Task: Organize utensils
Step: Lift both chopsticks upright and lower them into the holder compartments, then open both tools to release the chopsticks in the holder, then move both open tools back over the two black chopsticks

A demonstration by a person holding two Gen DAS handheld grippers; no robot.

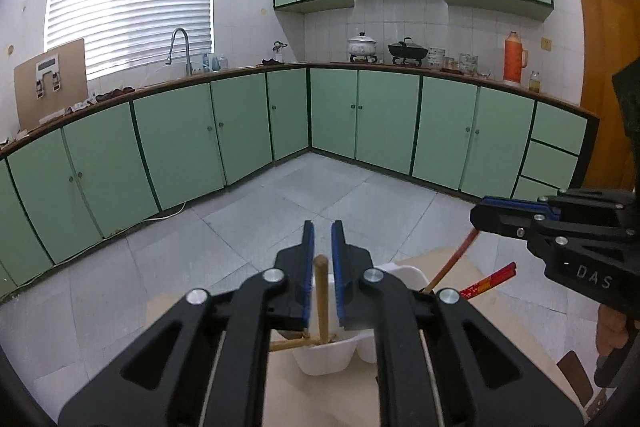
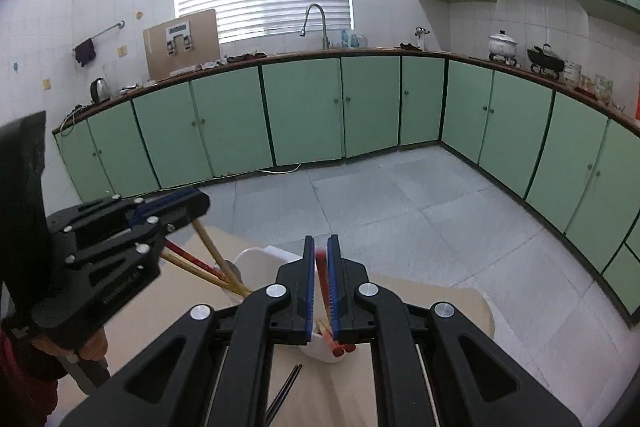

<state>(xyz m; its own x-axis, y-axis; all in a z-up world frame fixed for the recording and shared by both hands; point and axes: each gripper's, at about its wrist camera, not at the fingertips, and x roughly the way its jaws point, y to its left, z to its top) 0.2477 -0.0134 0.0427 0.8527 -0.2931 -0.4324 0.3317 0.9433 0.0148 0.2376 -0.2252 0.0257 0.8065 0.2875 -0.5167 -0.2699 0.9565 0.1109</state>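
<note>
Our left tool, jaws slightly apart, brackets an upright wooden stick directly above the white holder; our right tool clamps red chopsticks.

The left hand-held gripper is matt black plastic with ribbed blue pads and shiny metal pins; the right hand-held gripper looks the same. The utensil holder is smooth, glossy white plastic. One chopstick is bare matt wood, and the red chopsticks look lacquered. The counter is pale and matt.
</note>
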